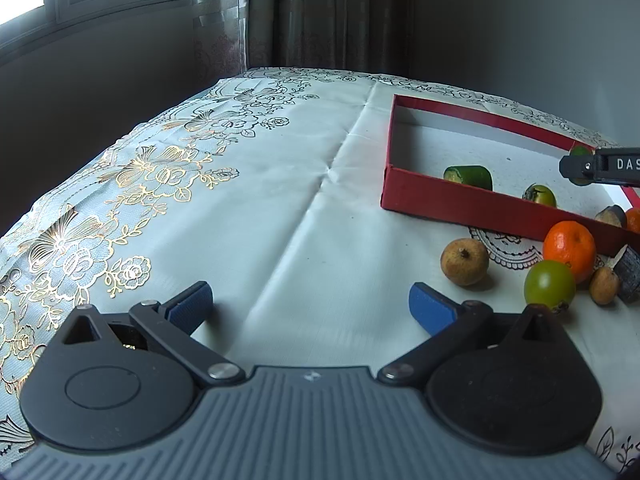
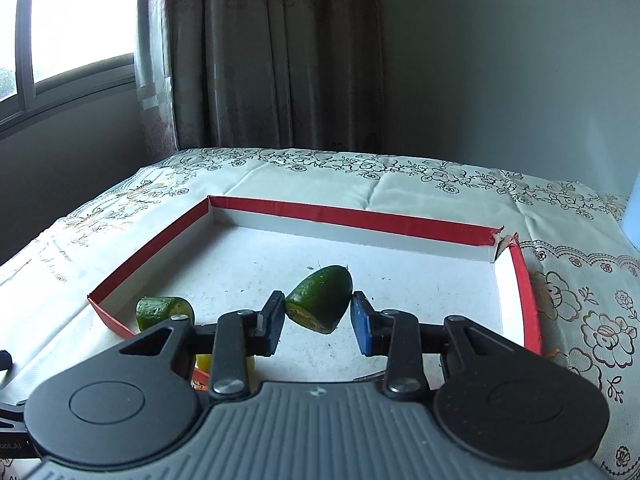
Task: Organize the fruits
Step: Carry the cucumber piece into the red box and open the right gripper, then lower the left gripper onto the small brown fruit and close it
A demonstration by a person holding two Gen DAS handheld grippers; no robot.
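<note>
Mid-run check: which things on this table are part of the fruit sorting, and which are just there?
Part of the job:
- red box
- green half fruit in the right gripper
- cut green piece in the box
- orange, brown fruit, green round fruit outside it

Just there:
- floral tablecloth
- curtain
- window

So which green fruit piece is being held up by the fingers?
The cut green half between the right gripper fingers, tilted with its cut face down-left. The other green piece lies on the red box floor by the left wall.
</note>
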